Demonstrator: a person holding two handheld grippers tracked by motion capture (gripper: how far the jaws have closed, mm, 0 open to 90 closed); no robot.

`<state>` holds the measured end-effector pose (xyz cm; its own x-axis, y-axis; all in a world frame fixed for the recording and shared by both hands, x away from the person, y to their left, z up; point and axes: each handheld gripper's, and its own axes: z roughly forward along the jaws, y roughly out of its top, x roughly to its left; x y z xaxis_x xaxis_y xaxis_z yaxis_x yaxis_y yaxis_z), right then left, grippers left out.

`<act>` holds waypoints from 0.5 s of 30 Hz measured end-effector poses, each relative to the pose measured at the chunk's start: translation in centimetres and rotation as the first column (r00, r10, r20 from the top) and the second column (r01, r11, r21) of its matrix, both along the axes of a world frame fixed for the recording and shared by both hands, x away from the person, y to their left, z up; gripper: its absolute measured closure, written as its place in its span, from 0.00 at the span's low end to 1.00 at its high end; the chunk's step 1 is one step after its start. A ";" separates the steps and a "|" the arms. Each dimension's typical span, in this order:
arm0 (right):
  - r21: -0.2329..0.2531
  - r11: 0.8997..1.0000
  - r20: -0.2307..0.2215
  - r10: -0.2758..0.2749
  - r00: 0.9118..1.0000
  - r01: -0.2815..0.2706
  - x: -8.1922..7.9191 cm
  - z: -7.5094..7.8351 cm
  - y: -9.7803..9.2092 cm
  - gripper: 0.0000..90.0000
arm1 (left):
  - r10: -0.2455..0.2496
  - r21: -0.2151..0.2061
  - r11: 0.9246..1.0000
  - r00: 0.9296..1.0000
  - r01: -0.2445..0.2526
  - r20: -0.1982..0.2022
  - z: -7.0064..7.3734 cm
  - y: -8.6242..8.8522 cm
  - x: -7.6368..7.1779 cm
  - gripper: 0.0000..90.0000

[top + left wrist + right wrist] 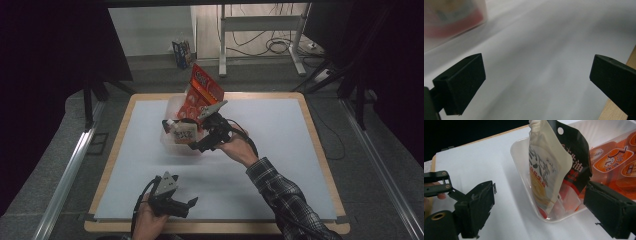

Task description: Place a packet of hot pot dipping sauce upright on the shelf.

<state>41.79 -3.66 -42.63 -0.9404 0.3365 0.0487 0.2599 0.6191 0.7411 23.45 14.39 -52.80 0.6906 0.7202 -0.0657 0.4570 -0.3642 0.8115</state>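
Note:
A translucent plastic bin (170, 142) stands on the white mat, left of centre. An orange-red snack bag (202, 90) leans upright at its far side. A cream and black pouch (184, 131) stands at the bin's near end. My right gripper (179, 136) reaches in from the right and is open, one jaw on each side of the pouch (546, 177) without touching it. The right gripper (539, 195) hovers just over the bin's rim (517, 155), beside the orange bag (614, 162). My left gripper (189, 206) rests open and holds nothing near the table's front edge.
The left gripper (536, 77) looks low across bare white mat, with the blurred bin (454, 17) at the upper left and the wooden table edge (630, 58) at the right. The mat (280, 135) is bare to the right of the bin.

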 end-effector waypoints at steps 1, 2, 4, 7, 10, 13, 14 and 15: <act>0.002 1.000 0.005 -0.001 1.000 0.001 -0.1 0.0 -0.1 0.09 | 0.001 0.000 1.000 1.000 -0.001 -0.003 0.0 0.0 0.0 0.00; 0.003 1.000 0.006 -0.004 1.000 0.004 -0.2 0.0 -0.1 0.08 | 0.002 0.002 1.000 1.000 -0.002 -0.005 0.0 0.1 0.0 0.00; -0.001 1.000 0.014 -0.003 1.000 0.003 -0.3 0.0 -0.2 0.07 | 0.003 0.009 1.000 1.000 -0.003 -0.004 0.0 0.1 0.0 0.00; -0.007 1.000 0.019 -0.010 1.000 0.010 -0.4 -0.1 -0.2 0.05 | 0.005 0.019 1.000 1.000 -0.005 0.002 0.1 0.2 0.0 0.00; -0.009 1.000 0.018 -0.020 1.000 0.020 -0.5 -0.3 -0.4 0.04 | 0.014 0.022 1.000 1.000 -0.014 0.004 0.2 0.5 0.0 0.00; -0.009 1.000 0.025 -0.022 0.999 0.022 -0.7 -0.4 -0.7 0.03 | 0.021 0.023 1.000 1.000 -0.022 0.003 0.3 0.8 0.1 0.00; -0.008 1.000 0.026 -0.023 0.999 0.023 -0.7 -0.4 -0.8 0.02 | 0.023 0.024 0.999 1.000 -0.023 0.003 0.4 0.9 0.1 0.00; -0.005 1.000 0.023 -0.029 0.999 0.029 -0.8 -0.4 -0.8 0.02 | 0.024 0.024 0.999 1.000 -0.024 0.002 0.4 0.9 0.1 0.00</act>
<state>41.01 -4.47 -43.01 -0.9312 0.3637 0.0253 0.2608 0.6159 0.7434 23.53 15.33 -52.42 0.6735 0.7377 -0.0466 0.4641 -0.3729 0.8035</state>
